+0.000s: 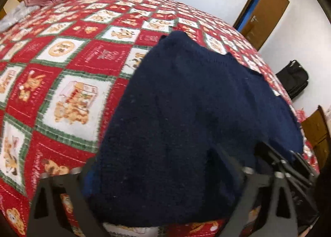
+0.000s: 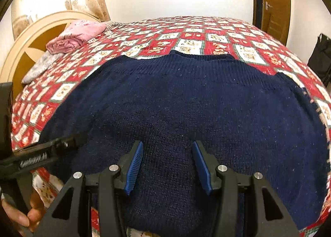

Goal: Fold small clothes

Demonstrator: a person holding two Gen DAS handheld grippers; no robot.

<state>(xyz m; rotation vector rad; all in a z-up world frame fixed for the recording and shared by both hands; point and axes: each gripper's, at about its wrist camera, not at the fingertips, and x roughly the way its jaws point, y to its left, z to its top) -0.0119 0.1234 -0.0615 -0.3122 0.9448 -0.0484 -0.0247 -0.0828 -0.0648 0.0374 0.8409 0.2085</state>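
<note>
Room: white walls, a brown wooden door [image 2: 273,3] ajar at the far side, a black bag [image 1: 293,79] on the floor by the wall.
Bed: covered by a red, white and green patchwork quilt with bear motifs [image 1: 68,65]; a rounded cream and tan headboard [image 2: 24,49] stands at its far left end.
Far corner of bed: a folded pink cloth bundle [image 2: 76,34] lies beside the headboard, with a pale grey cloth [image 2: 39,67] just below it.
Task garment: a dark navy knitted sweater [image 2: 186,100] lies spread flat on the quilt near the closer edge of the bed, its ribbed neckline toward the far side, its lower hem under both tools.
Right tool [image 2: 167,166]: black frame with blue ribbed pads [image 2: 135,164]; its jaws stand partly apart over the sweater's lower middle, with knit showing between the pads and neither pad visibly pressing on it.
Left tool [image 1: 163,177]: blurred in its own view; black fingers [image 1: 82,177] straddle the sweater's lower left corner, standing fairly wide, with fabric bulging between them. Whether the pads touch the knit I cannot tell.
Left tool from the right wrist view: it comes in from the left edge, its tip resting at the sweater's left border.
Person: fingers of a hand [image 2: 22,216] show at the lower left, gripping the left tool's handle.
</note>
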